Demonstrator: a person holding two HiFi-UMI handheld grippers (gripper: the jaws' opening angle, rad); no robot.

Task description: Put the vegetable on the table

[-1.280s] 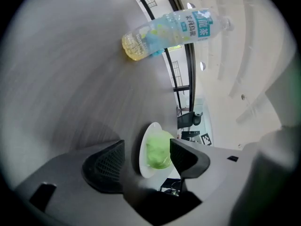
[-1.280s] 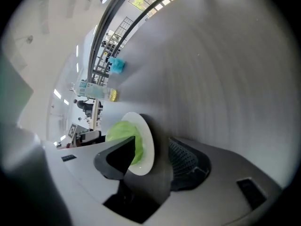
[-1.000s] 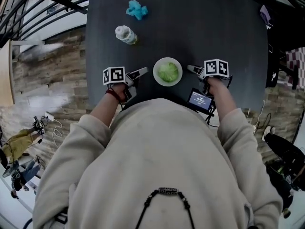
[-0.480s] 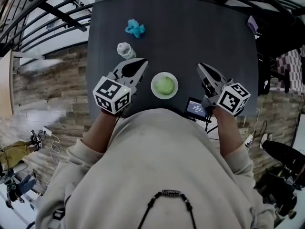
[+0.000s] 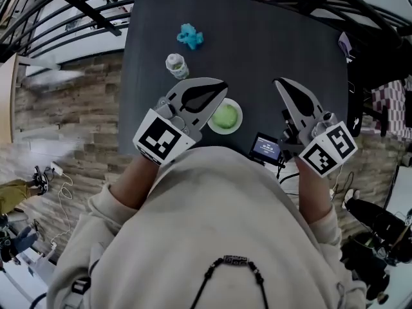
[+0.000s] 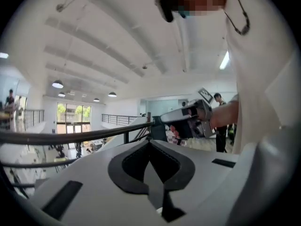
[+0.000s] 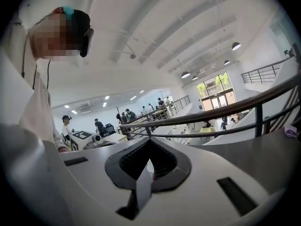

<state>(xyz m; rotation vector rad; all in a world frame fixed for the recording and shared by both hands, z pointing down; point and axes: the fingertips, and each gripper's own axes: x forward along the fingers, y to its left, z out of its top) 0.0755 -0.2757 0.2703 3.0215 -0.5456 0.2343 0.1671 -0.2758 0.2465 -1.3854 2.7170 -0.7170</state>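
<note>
vegetable (image 5: 225,116): green, roundish, no clear long axis; sits in white bowl (image 5: 240,113) at table (image 5: 270,37) near edge. we hold left gripper (image 5: 221,86) and right gripper (image 5: 279,82) with jaws together, empty. vegetable lies 6 o'clock of left tip, 8 o'clock of right; left nearer.

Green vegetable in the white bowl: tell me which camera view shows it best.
The head view. It shows the round green vegetable from above, sitting in the white bowl on the dark table. The left and right gripper views tilt up at ceiling and railings; neither shows it.
</note>
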